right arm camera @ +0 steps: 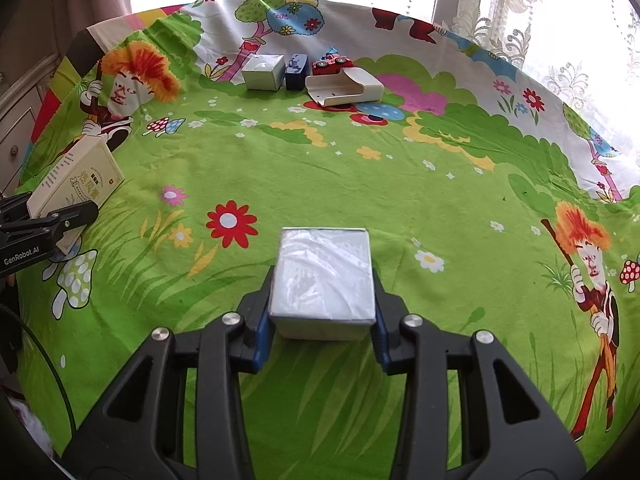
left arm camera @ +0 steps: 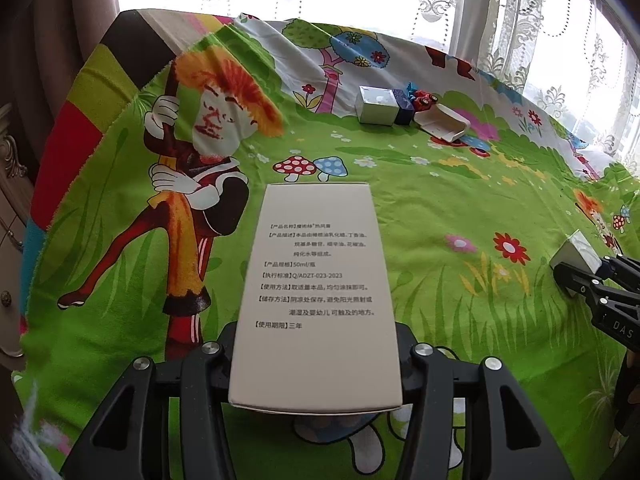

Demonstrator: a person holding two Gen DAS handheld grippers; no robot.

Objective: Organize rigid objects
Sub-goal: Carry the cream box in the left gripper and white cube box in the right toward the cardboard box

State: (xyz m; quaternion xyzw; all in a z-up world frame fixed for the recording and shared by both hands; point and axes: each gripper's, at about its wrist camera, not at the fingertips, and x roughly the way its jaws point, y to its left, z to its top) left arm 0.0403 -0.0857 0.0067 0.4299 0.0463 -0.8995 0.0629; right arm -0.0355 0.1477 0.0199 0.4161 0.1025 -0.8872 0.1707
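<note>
My left gripper [left arm camera: 316,344] is shut on a tall cream carton [left arm camera: 316,288] with printed text and holds it over the cartoon cloth; the carton also shows in the right wrist view [right arm camera: 76,180], at the left. My right gripper [right arm camera: 322,316] is shut on a white plastic-wrapped box [right arm camera: 324,276]; that box also shows in the left wrist view [left arm camera: 576,254], at the far right. At the far side of the cloth stand a silver-white box [right arm camera: 262,72], a dark blue box [right arm camera: 296,71], a red toy car [right arm camera: 332,63] and a white open case [right arm camera: 346,89], close together.
The table wears a bright green cartoon cloth [right arm camera: 360,184]. Lace curtains [right arm camera: 520,8] and a bright window lie behind the far edge. A cabinet with drawers [left arm camera: 10,208] stands to the left of the table.
</note>
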